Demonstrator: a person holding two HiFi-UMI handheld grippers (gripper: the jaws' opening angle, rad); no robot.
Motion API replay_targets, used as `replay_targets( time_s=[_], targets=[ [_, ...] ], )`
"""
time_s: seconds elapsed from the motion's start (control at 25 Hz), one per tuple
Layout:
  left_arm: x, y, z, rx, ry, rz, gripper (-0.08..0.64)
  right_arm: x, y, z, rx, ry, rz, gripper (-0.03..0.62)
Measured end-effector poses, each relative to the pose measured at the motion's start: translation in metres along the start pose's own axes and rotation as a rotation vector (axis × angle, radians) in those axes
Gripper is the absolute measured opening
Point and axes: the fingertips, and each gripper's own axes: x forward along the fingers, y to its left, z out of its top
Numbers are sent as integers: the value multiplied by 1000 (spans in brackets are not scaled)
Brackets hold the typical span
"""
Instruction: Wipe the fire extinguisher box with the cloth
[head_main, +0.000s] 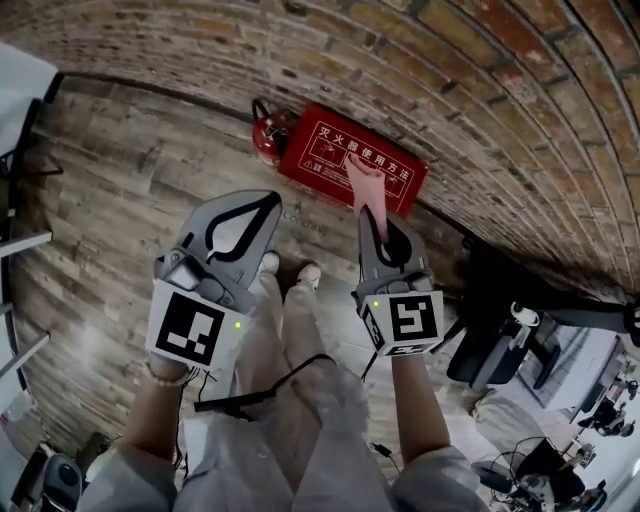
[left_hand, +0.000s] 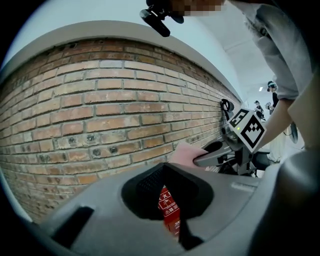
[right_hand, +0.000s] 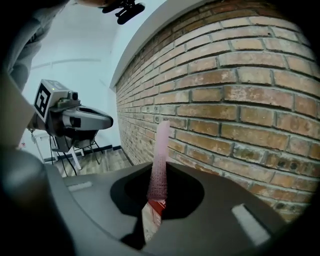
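The red fire extinguisher box (head_main: 335, 155) with white print stands on the wooden floor against the brick wall; a strip of it shows through the jaws (left_hand: 169, 210) (right_hand: 156, 207). My right gripper (head_main: 381, 224) is shut on a pink cloth (head_main: 365, 188), which sticks up past its tips toward the box (right_hand: 161, 150). The cloth hangs in front of the box; I cannot tell whether they touch. My left gripper (head_main: 267, 201) is shut with nothing in it, held left of the box and above the floor. From the left gripper view, the right gripper (left_hand: 216, 151) and cloth (left_hand: 186, 152) show.
A red extinguisher (head_main: 270, 133) stands just left of the box. The brick wall (head_main: 450, 90) runs behind both. A black chair base and dark gear (head_main: 495, 335) sit at the right. The person's white shoes (head_main: 305, 272) and a black cable (head_main: 250, 395) are below the grippers.
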Motion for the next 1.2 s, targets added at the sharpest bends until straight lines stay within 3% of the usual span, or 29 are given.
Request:
replay_targets(
  time_s=[0.36,0.88,1.2],
  targets=[
    [19,28,-53,-8,34,48,-3,96,13,-23,-31,3,77,17],
    [33,46,-100,-34,74,79,-3,202,32,-61,-63,48,159,17],
    [48,50,-115,-12,107,88,-3,242,31,-90,-11,94,192,17]
  ],
)
